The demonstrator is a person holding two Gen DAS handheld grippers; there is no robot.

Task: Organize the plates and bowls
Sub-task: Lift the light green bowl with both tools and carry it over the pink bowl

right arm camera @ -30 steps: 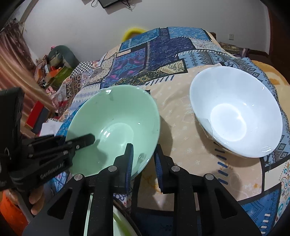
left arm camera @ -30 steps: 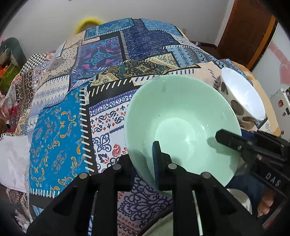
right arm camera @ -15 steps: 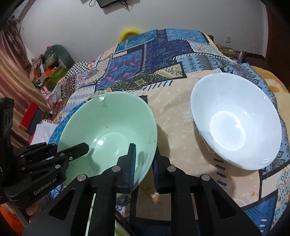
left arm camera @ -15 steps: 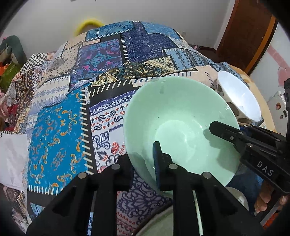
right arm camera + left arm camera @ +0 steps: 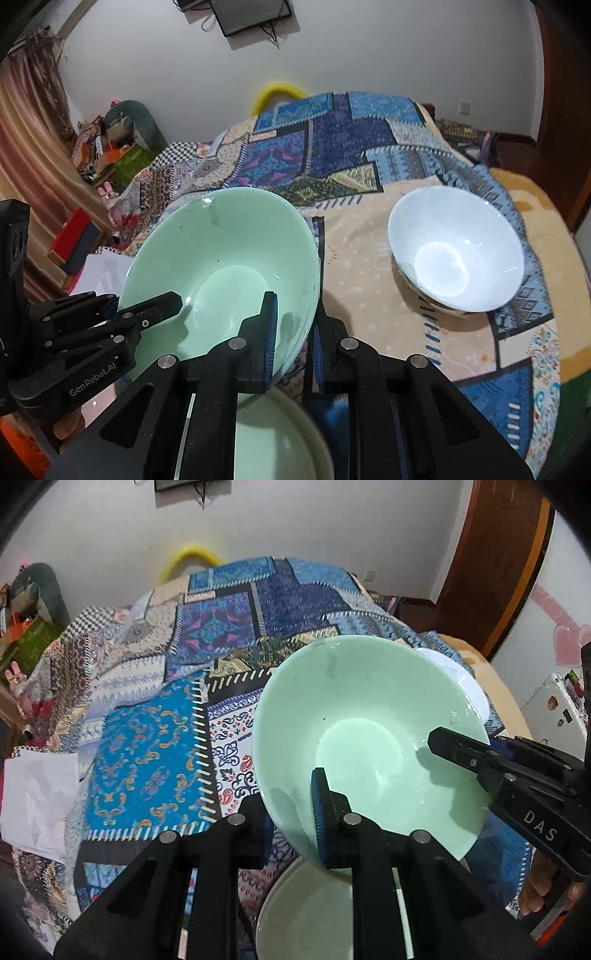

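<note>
Left wrist view: your left gripper (image 5: 291, 797) is clamped on the near wall of the pale green glazed bowl (image 5: 354, 716), one finger inside, one outside. Your right gripper (image 5: 293, 325) is clamped on the opposite wall of the same bowl. You hold the bowl tilted above the patchwork bedspread (image 5: 147, 738), over a second pale green dish (image 5: 273, 443) at the near edge. A white ceramic bowl (image 5: 458, 254) rests near the bedspread's right edge.
</note>
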